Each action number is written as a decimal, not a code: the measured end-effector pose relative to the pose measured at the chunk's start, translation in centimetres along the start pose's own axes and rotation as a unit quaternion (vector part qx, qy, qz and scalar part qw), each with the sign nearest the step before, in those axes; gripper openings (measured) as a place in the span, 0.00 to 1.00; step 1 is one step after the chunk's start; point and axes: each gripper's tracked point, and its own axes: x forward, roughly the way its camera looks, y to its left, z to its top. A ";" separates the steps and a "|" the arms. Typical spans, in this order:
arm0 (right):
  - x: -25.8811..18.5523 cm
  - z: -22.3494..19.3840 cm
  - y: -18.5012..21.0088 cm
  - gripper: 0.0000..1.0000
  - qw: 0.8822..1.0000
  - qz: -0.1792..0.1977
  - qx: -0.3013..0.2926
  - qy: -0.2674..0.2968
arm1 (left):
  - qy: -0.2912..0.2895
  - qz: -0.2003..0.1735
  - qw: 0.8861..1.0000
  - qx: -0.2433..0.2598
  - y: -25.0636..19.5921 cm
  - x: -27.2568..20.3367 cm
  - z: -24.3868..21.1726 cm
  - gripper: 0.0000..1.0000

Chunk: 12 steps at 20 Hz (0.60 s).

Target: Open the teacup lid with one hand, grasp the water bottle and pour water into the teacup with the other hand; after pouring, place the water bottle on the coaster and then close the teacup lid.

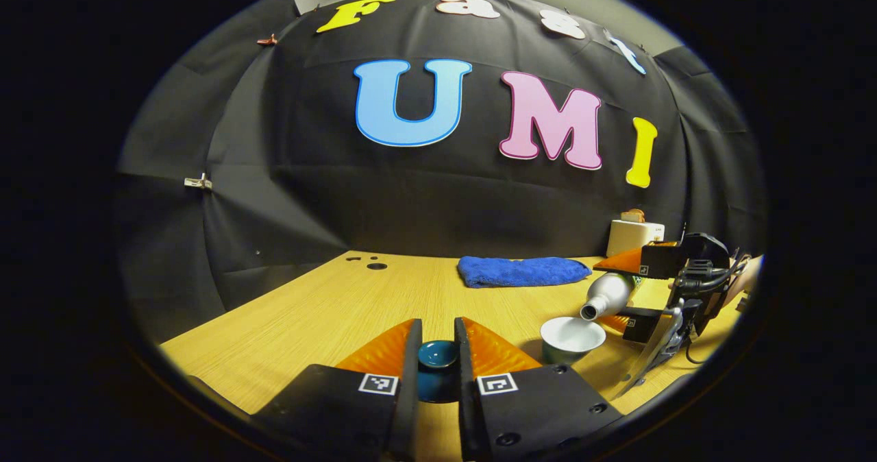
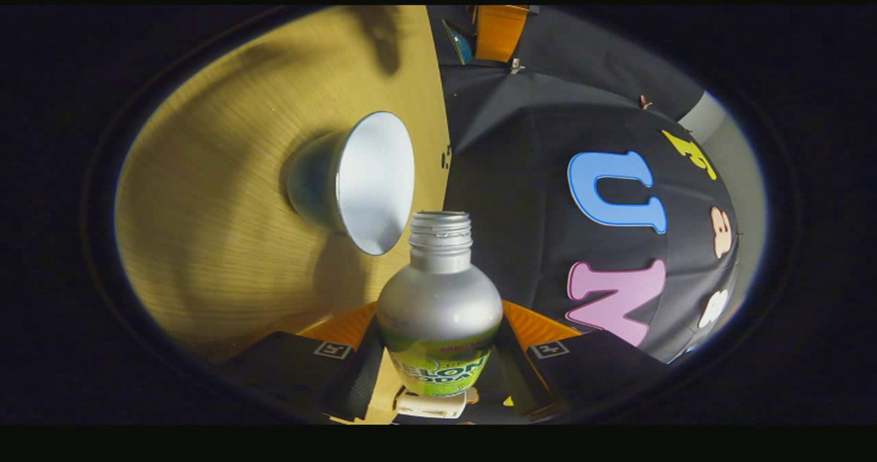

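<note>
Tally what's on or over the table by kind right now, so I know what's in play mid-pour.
Cups: 1, teacup
Lids: 1, lid held in the left gripper
Bottles: 1, bottle held tilted over the teacup by the right gripper
Towels: 1, blue towel
White boxes: 1, box at the back
Total: 5

Blue towel [image 1: 522, 271]: folded, lying at the back of the wooden surface [image 1: 329, 311]. White toaster [image 1: 634, 236]: far right corner, bread protruding from its top. Metal clip [image 1: 198, 183]: pinned on the wall cloth.
</note>
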 end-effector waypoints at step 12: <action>0.2 0.6 -0.7 0.78 0.996 -0.025 -0.079 -0.013 | 0.004 -0.005 1.000 -0.004 -0.1 -0.1 -0.4 0.28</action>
